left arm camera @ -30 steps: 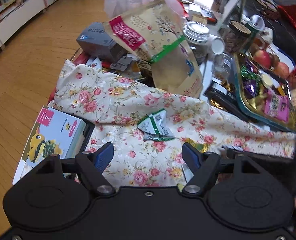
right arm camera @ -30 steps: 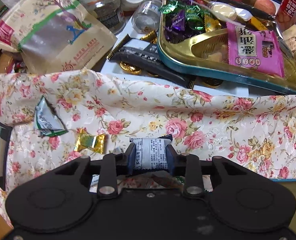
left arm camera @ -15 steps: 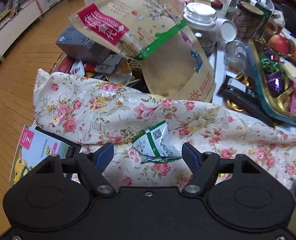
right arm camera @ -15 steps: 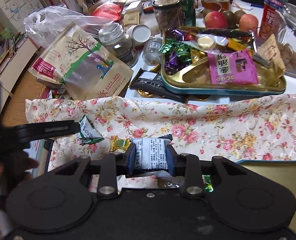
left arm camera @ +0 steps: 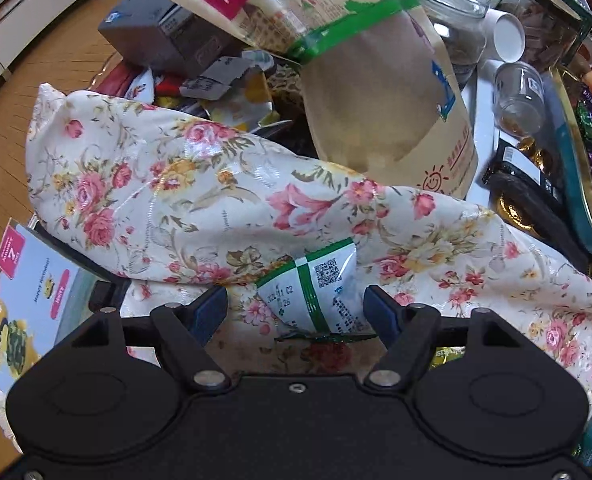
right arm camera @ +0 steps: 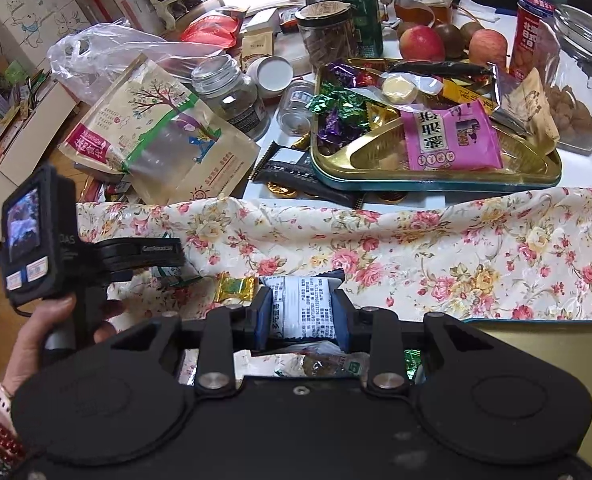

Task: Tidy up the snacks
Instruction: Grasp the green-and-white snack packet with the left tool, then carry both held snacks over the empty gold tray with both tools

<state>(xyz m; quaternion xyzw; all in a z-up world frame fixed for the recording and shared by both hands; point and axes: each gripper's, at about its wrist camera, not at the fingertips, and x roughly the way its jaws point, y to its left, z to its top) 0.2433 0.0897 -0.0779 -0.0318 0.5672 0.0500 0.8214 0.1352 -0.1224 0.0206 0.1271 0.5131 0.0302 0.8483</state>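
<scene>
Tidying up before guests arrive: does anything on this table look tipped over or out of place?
Yes. A small glass jar lies on its side beside the gold candy tray, its white lid off nearby. A green-and-white wrapper lies loose on the floral cloth.

Desk (right arm camera: 579, 168): white top, bare patches showing between the clutter.
Floral cloth (right arm camera: 435, 248): spread over the near part of the desk, rumpled along its far edge.
On the cloth: a green-and-white wrapper (left arm camera: 319, 288) and a gold-wrapped candy (right arm camera: 236, 289), near each other.
Gold tray (right arm camera: 435, 178): sits on the desk beyond the cloth, filled with sweets.
Kraft pouch (right arm camera: 160, 136): lies at the desk's left end.
Glass jars (right arm camera: 228, 92): stand behind the pouch.
Apples (right arm camera: 421, 43): rest behind the tray.
</scene>
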